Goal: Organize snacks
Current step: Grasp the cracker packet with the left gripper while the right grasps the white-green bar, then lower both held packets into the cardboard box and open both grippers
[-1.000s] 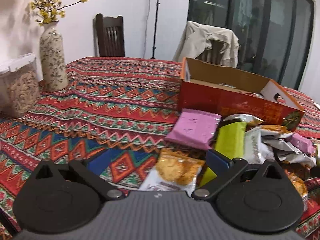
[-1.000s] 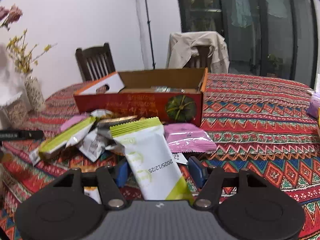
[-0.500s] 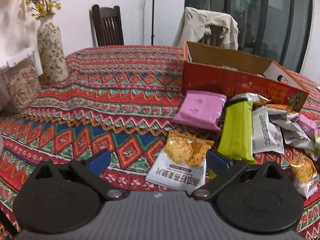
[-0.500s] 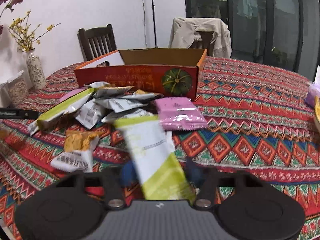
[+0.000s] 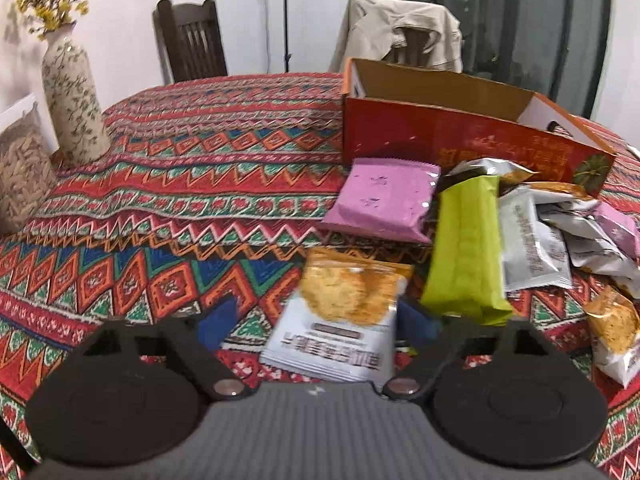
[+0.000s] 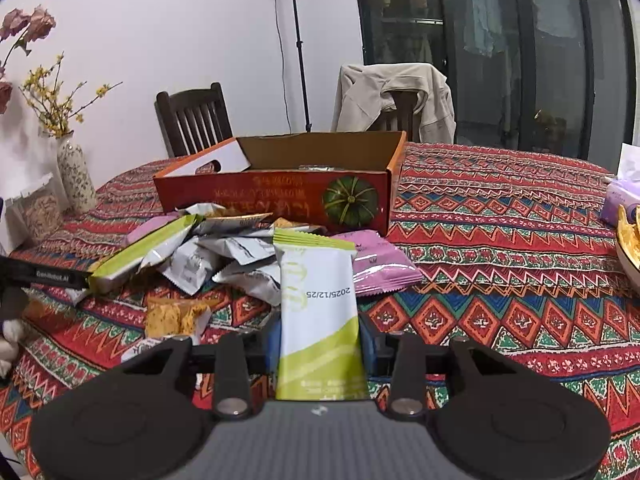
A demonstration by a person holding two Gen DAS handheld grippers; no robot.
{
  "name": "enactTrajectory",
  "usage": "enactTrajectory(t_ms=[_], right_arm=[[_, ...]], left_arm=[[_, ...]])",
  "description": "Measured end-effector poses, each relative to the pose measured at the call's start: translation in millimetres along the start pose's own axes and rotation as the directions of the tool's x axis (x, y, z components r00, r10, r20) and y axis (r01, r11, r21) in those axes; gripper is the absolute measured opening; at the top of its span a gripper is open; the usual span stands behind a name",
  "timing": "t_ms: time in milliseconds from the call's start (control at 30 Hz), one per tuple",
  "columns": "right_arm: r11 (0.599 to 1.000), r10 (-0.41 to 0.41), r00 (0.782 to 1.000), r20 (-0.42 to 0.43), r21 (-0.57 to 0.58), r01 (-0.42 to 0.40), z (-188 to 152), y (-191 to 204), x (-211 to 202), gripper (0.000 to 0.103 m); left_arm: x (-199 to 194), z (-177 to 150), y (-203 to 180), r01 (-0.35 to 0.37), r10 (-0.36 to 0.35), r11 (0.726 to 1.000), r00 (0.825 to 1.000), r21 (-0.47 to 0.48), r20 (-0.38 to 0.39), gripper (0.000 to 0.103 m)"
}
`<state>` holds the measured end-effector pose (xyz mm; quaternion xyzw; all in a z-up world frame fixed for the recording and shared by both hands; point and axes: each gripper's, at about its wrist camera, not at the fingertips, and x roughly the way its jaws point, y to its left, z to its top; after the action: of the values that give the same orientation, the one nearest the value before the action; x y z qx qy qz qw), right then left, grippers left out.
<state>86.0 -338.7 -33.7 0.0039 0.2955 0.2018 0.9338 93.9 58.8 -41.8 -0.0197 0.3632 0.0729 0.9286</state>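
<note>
Patterned red, blue and green cloth covers the bench [image 5: 192, 184], and both views look across it toward a white wall.

Nearest in the left wrist view, the left tool [image 5: 316, 322] sits at the lower centre of the frame with its jaws closing. A cracker packet [image 5: 344, 320], orange at the top and white below, lies between the blue pads; the right pad is at its edge, while the left pad stands clear of it, so it is not yet pinched. Just beyond, to the right, lies a green packet [image 5: 466, 248], with a pink packet [image 5: 384, 200] above it and grey wrappers [image 5: 532, 240] spreading toward the right edge.

In the right wrist view, the right tool [image 6: 320, 344] at the lower centre is closing on a white and green packet [image 6: 318, 304], which stands upright between its pads, lifted above the cloth, a date printed upside down on its face. Behind it, left of centre, lies the snack pile [image 6: 224, 252], and a second pink packet [image 6: 380, 264] lies just right of the held one.

Farther back, mid-frame, stands an open red cardboard box [image 6: 280, 196] with a pumpkin printed on its side. At the far left is a flowered vase [image 6: 74, 176], and behind the bench are a dark wooden chair [image 6: 194, 116] and a chair draped with a beige jacket [image 6: 394, 96].
</note>
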Motion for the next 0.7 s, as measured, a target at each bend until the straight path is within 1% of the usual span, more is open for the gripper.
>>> enactTrajectory(t_ms=[33, 133, 400, 700], right_arm=[[1.000, -0.001, 1.000, 0.000, 0.001, 0.001, 0, 0, 1, 0.037], [1.000, 0.006, 1.000, 0.001, -0.004, -0.006, 2, 2, 1, 0.037], [1.000, 0.003, 1.000, 0.020, -0.011, -0.003, 6, 6, -3, 0.037], [1.000, 0.010, 0.998, 0.057, -0.019, -0.009, 17, 11, -8, 0.037]], left_arm=[[-2, 0, -1, 0.010, -0.010, 1.000, 1.000, 0.009, 0.006, 0.060], [-6, -1, -5, 0.028, -0.028, 0.999, 1.000, 0.018, 0.014, 0.054], [-19, 0, -3, 0.029, -0.029, 1.000, 0.998, 0.002, 0.052, 0.053], [-42, 15, 2, 0.028, -0.028, 1.000, 0.991, 0.000, 0.128, 0.053]])
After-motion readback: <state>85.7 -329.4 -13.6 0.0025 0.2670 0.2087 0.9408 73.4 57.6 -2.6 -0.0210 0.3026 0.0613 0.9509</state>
